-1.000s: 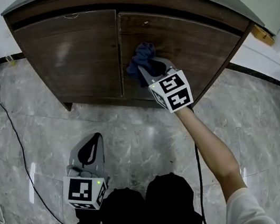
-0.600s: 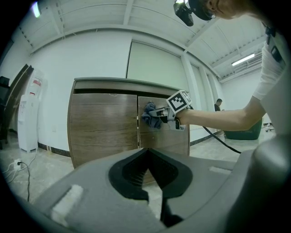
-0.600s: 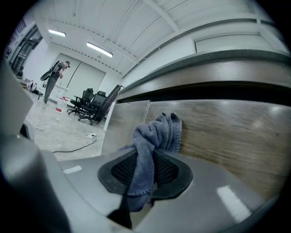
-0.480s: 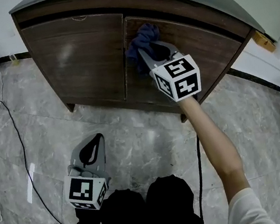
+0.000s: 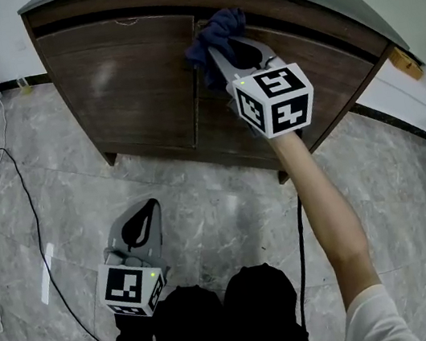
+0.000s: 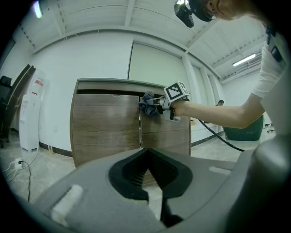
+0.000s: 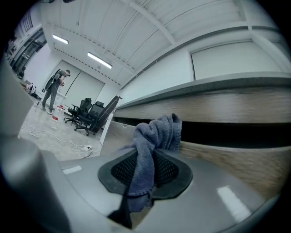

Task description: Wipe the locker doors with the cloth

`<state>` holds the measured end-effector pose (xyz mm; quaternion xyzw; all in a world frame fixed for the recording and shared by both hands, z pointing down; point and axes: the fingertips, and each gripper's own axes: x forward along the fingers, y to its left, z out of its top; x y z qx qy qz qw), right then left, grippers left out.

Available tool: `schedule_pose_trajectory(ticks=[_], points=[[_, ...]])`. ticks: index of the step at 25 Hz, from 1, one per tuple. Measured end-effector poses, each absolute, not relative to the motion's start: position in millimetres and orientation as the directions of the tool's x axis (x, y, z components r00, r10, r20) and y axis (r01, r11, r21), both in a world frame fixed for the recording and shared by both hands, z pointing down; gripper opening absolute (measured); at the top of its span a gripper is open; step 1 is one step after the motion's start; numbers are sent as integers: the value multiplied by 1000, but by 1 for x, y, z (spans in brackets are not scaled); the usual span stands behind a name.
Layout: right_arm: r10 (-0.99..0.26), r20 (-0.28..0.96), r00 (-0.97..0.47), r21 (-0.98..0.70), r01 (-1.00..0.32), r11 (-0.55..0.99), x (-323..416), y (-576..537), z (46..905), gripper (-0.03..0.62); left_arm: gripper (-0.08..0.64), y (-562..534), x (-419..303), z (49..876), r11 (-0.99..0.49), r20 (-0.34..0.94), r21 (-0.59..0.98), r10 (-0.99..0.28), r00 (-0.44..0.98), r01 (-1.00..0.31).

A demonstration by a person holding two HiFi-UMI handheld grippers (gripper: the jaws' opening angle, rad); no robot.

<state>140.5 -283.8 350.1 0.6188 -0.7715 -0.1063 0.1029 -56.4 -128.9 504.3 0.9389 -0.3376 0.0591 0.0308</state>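
From the head view, the right tool [image 5: 218, 49] grips a bunched blue cloth [image 5: 214, 28] held against the top of the right locker door [image 5: 319, 77], beside the seam. Its own view shows the cloth pinched between its jaws, under a dark gap [image 7: 227, 132]. The left tool [image 5: 142, 219], jaws together and empty, hangs near, over the floor [image 5: 202, 200]. Its view faces the left locker door [image 6: 107, 123].

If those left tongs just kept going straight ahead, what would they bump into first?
Probably the cabinet doors, around their middle seam; only floor seems to lie before them, though depth is unclear.
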Motion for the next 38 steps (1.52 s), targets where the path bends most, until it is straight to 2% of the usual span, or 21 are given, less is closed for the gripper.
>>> schedule_pose_trajectory(ticks=[8, 27, 38], points=[[-973, 53, -224, 291, -929, 230, 136, -285, 397, 86, -2, -131, -63, 503, -760, 124, 34, -641, 758, -649], [-940, 230, -253, 201, -932, 301, 123, -291, 550, 87, -2, -138, -77, 520, -745, 137, 45, -655, 743, -665], [-914, 294, -280, 161, -928, 336, 108, -299, 607, 86, -2, -145, -95, 524, -719, 169, 40, -680, 713, -694]])
